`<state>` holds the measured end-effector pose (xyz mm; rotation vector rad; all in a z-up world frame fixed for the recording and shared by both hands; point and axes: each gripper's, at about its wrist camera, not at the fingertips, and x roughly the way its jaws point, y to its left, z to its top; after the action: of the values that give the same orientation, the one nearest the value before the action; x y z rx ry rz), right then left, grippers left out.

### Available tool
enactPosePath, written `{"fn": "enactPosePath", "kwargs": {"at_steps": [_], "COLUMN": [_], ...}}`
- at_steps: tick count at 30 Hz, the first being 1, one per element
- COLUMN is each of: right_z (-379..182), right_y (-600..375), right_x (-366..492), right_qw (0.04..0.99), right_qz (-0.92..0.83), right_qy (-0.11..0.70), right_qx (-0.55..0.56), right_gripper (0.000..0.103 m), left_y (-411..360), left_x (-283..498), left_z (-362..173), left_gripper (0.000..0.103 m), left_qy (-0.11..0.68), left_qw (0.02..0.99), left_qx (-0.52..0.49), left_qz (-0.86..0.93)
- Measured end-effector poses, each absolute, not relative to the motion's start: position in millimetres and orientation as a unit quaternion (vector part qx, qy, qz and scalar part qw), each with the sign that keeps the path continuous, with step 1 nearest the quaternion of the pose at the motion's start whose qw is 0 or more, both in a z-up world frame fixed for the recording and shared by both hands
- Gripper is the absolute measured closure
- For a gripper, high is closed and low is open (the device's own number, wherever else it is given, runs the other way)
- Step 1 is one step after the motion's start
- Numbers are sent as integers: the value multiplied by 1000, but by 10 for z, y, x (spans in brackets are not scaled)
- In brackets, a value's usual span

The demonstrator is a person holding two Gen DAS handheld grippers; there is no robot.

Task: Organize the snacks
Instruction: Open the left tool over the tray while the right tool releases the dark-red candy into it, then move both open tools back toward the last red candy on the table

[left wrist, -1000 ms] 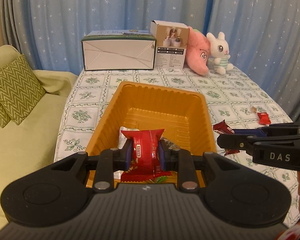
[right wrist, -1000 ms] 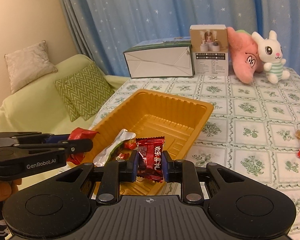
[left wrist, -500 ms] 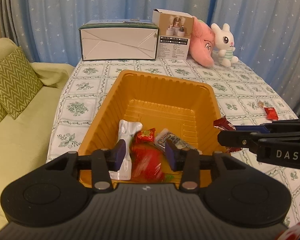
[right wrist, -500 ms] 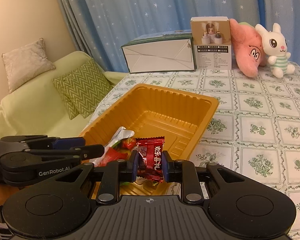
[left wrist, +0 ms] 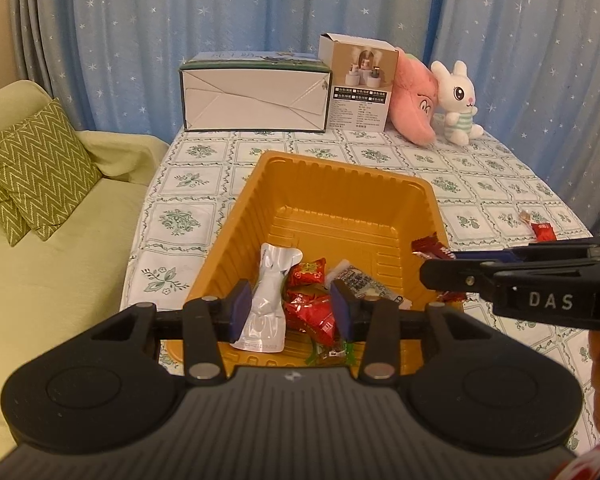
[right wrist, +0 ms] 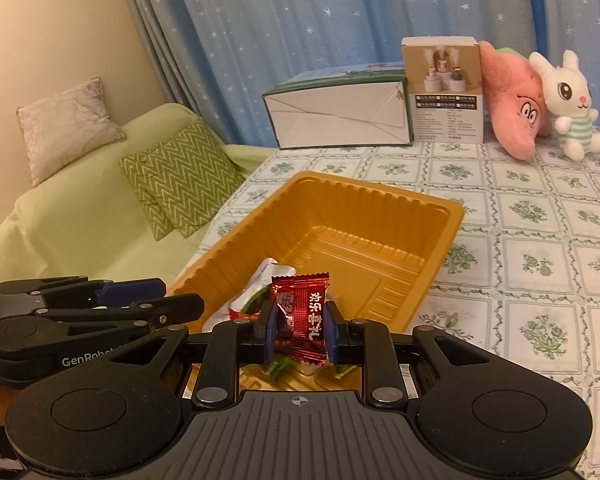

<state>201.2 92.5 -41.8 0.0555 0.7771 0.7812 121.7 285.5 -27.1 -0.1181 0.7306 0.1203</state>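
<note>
Crinkly foil red candy [right wrist: 301, 320] between right jaws, above ribbed orange tray [right wrist: 384, 216].

1. Blue curtains [left wrist: 260, 12] sprinkled with white stars, hanging in folds across the whole back.
2. Plain beige wall [right wrist: 52, 32] to the left of the curtains.
3. Pale green sofa [left wrist: 52, 264] along the left, right beside the table [left wrist: 188, 184].
4. Green zigzag cushion [left wrist: 36, 168] propped on the sofa; paler grey cushion [right wrist: 66, 128] leaning higher up against the wall.
5. Table draped in a white cloth printed with green floral squares.
6. Warm, yellowish indoor light throughout.
</note>
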Motion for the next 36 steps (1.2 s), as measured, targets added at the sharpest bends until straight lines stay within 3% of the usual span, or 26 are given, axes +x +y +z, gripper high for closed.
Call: {"fn": "enactPosePath", "kwargs": {"at_steps": [14,15,16,18,28,36], "right_z": [-577,-600,-608,-601,-323,-267], "right_y": [1111,1102,1080,983,367,-283], "right_x": [2091,2106,2112,2113,2058,1875], "right_qw": [839,835,835,841,874,897], "right_qz": [390,393,391,383,335,270], "right_qy": [379,383,385,377,338,336], "right_qx": [34,41,47,71,93,92], "right_gripper": [77,69,47,29,29,29], "left_y": [2969,2976,2980,2973,2782,2420], "left_x": [1187,1174,1162,1147,1095,1060], "left_z": [-270,-273,-278,-281,-159,62], "left_gripper": [64,63,63,63,57,46], "left_qy": [355,355,356,356,344,320], "left_qw": [930,930,930,930,934,944], "left_qx": [-66,-68,-67,-65,-64,-71], "left_qz": [65,66,66,67,66,45]}}
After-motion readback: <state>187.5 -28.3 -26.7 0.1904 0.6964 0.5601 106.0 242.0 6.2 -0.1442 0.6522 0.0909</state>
